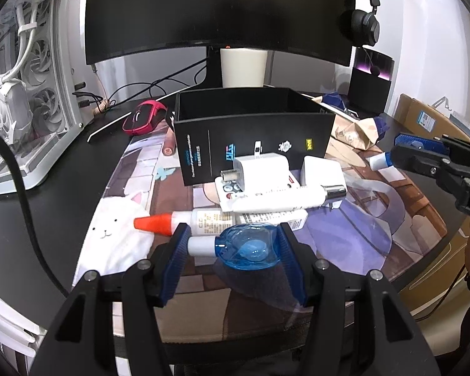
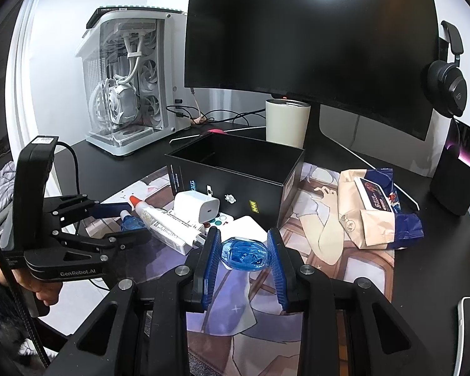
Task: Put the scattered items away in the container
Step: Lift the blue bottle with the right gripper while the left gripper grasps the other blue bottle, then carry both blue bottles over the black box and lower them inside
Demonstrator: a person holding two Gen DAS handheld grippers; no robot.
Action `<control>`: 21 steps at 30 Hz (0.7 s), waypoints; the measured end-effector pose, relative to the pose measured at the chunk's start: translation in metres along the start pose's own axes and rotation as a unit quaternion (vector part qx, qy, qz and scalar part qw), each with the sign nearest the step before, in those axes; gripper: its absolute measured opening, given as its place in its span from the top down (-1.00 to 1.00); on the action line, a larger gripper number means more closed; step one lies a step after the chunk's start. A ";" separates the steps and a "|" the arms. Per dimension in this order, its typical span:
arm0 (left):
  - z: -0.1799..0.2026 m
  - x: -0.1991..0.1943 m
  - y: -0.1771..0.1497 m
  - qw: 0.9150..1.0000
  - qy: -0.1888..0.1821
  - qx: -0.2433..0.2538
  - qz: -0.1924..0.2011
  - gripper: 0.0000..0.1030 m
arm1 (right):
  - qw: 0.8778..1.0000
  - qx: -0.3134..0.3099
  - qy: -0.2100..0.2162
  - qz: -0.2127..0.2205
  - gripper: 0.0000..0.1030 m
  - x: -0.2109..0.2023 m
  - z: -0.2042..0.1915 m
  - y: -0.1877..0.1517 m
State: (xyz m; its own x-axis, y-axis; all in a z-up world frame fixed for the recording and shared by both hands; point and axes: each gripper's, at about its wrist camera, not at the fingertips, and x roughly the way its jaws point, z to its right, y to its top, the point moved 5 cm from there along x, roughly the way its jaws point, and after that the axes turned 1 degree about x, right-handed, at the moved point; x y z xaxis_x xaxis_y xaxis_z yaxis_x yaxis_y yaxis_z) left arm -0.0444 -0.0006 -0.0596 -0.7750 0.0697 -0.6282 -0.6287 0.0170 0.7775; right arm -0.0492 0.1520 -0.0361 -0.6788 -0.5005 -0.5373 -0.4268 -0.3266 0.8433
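The left blue bottle (image 1: pixel 247 249), with its white cap, sat low over the picture mat (image 1: pixel 360 219). The left gripper (image 1: pixel 233 235) had its jaws pinching it on both sides. I could not tell if the bottle rested on the mat or hung just above it. The right blue bottle (image 2: pixel 244 254) was held the same way, with the right gripper (image 2: pixel 244 235) and its jaws squeezed on it, near the front of the mat.

So 2 bottles were held, and neither was in the black box (image 1: pixel 253 150) yet. The box stood open behind them, in the middle of the mat.

Between the bottles and the box lay more things: a glue bottle (image 1: pixel 185 221) with an orange tip, a white tube (image 1: pixel 285 200) and a white charger (image 1: pixel 261 169). Some snack bags (image 2: pixel 376 213) lay off to the right on the desk (image 1: pixel 62 156).

To do this step well, I think each bottle should go up high first. That way it clears the pile and the box wall. Going 1 at a time would keep the 2 grippers from bumping. The bottles looked smooth and round, so they might slip. The jaws should let go only when a bottle is low inside the box.
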 end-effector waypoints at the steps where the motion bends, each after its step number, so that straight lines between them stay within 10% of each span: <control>1: -0.001 -0.001 0.001 1.000 -0.001 -0.001 0.001 -0.07 | 1.000 0.000 0.001 0.000 0.41 -0.001 0.000 0.000; 21: -0.027 -0.019 0.049 0.999 -0.003 -0.018 0.043 -0.07 | 1.000 -0.007 0.000 0.018 0.41 -0.001 0.004 0.032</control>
State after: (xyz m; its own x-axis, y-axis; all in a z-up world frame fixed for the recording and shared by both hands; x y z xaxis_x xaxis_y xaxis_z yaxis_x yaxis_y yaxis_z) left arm -0.0623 -0.0283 -0.0108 -0.8261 0.0759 -0.5584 -0.5614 -0.0254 0.8272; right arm -0.0646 0.1452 -0.0086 -0.6939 -0.5113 -0.5070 -0.3940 -0.3198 0.8617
